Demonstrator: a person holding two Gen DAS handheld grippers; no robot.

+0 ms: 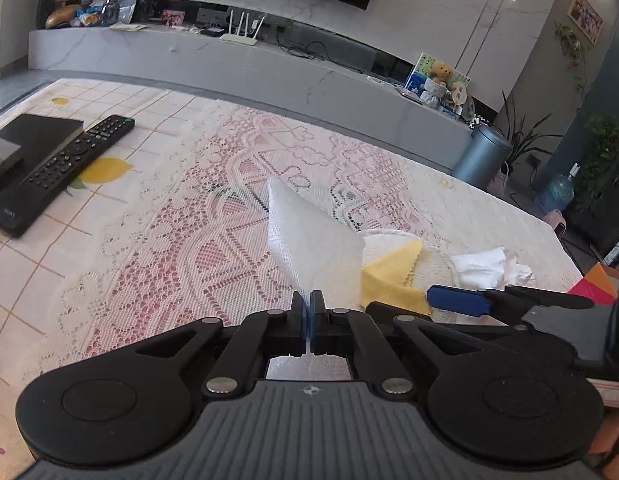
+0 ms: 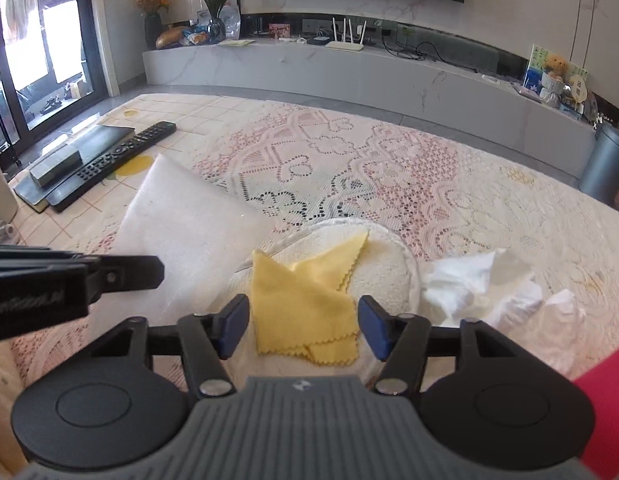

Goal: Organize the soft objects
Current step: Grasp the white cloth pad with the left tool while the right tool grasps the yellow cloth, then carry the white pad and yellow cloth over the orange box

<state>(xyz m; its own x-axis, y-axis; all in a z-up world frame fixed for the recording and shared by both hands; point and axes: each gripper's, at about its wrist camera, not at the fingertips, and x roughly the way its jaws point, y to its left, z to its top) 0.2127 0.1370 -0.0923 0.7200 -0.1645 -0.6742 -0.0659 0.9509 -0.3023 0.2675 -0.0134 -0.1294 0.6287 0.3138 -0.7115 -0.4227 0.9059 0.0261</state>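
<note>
My left gripper [image 1: 308,307] is shut on a white woven cloth [image 1: 309,248] and holds it up off the table; the cloth also shows in the right wrist view [image 2: 189,236], hanging to the left. A yellow cloth [image 2: 305,308] lies folded on a round cream pad [image 2: 381,272]; both show in the left wrist view, the yellow cloth [image 1: 393,276] on the pad [image 1: 433,260]. My right gripper [image 2: 303,326] is open, its blue fingertips on either side of the yellow cloth, just above it. A crumpled white tissue [image 2: 481,284] lies right of the pad.
A lace tablecloth [image 2: 349,160] covers the table. A black remote [image 1: 65,168] and a dark book [image 1: 33,136] lie at the far left. A red and orange object [image 1: 593,284] sits at the right edge. A TV console stands beyond the table.
</note>
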